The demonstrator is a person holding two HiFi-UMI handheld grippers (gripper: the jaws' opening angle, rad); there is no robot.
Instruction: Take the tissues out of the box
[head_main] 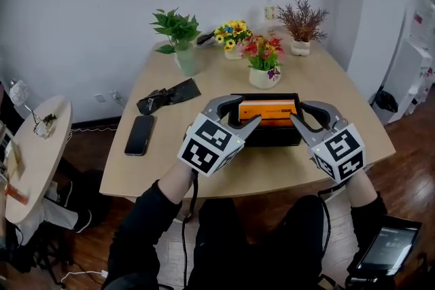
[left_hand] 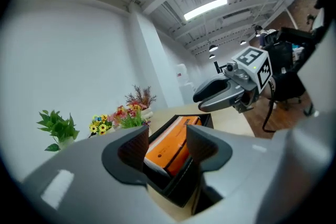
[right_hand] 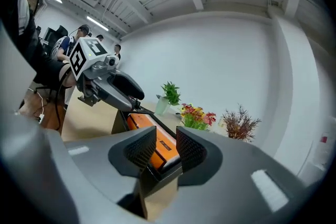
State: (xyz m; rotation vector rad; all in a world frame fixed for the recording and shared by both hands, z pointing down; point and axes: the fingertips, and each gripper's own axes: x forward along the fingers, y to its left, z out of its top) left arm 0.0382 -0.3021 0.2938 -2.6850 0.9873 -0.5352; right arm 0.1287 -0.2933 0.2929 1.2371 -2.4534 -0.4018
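— What is seen on the left part of the table (head_main: 156, 159)?
— A dark smartphone (head_main: 139, 134) is laid flat near the left edge, and a black pouch (head_main: 168, 96) is placed just behind it. Further back, a row of potted plants is set out: a green leafy plant (head_main: 178, 34), yellow flowers (head_main: 233, 36), red flowers (head_main: 264, 59) and a dried reddish shrub (head_main: 303, 22).
— How is the left gripper (head_main: 250, 109) held?
— It is held at the left end of the black box (head_main: 266, 138). Its jaws are spread wide, and that end of the box is seen between them (a gap is left on both sides, so nothing is gripped).
— Where are the tissues found?
— The orange tissue pack (head_main: 268, 110) is lying inside the box, which is set near the front middle of the table, just in front of the red flowers.
— And the right gripper (head_main: 297, 111)?
— It is held at the right end of the box. Its jaws are parted too, though less widely than those of the left one. The box end is framed between the pads, but no pressing on it is seen.
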